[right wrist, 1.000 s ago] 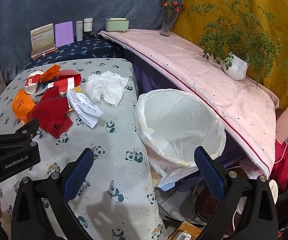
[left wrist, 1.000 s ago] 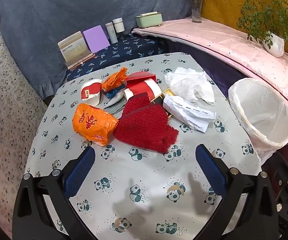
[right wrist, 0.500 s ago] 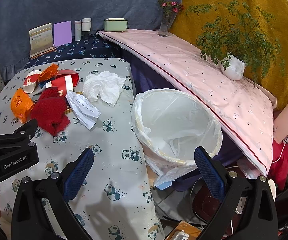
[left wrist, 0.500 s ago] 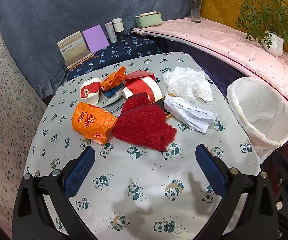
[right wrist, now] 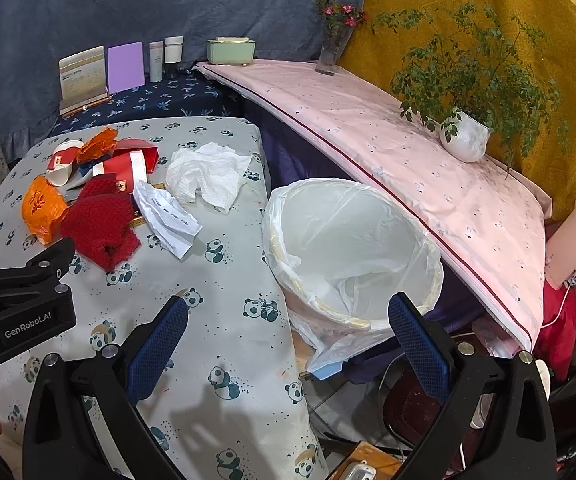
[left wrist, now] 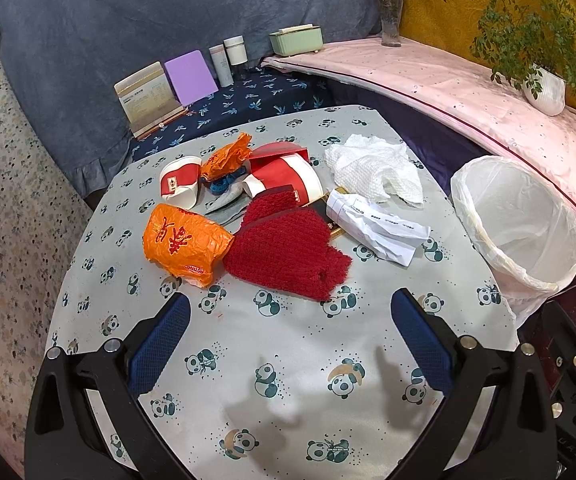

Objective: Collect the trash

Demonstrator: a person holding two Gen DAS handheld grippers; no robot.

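Trash [left wrist: 288, 216], crumpled paper, orange plastic and fuzzy red cloth, lies heaped beyond the left gripper [left wrist: 290, 332]; both it and the right gripper [right wrist: 288, 332] gape wide, empty.

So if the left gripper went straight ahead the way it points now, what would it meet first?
Probably the red knitted cloth: the left gripper, open, is centred on its near edge. Depth is unclear, so it might touch the panda tablecloth first.
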